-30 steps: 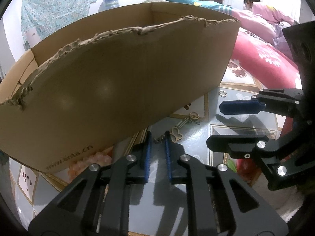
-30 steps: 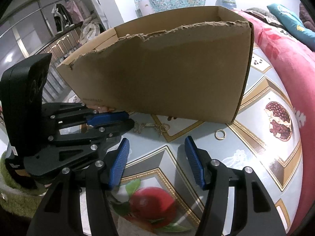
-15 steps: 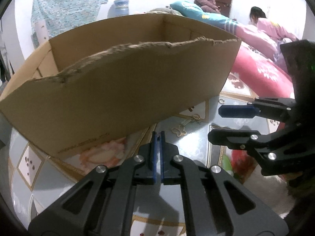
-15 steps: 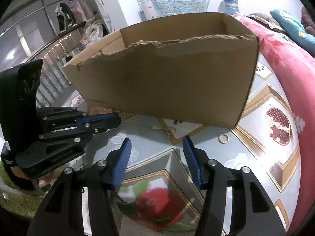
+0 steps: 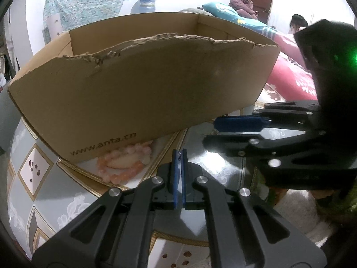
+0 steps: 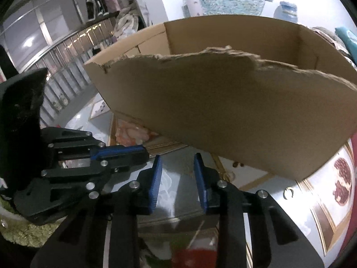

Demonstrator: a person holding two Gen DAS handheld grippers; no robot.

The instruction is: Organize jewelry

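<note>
Left wrist view: the left gripper (image 5: 178, 156) is pinching something tiny and glinting, fingers nearly together, near a cardboard box (image 5: 142, 93). A pink bead bracelet (image 5: 125, 163) is lying on the desk beside the box. The right gripper (image 6: 177, 174) is waiting, fingers apart and empty. A ring (image 6: 288, 193) is also lying outside, so sorting seems unfinished.

The only readable text is "www.anta.cn", printed in dark letters low on the near wall of the cardboard box (image 5: 142, 102), close to its lower left corner, in the left wrist view. In the right wrist view the same box (image 6: 223, 116) shows no legible print.
</note>
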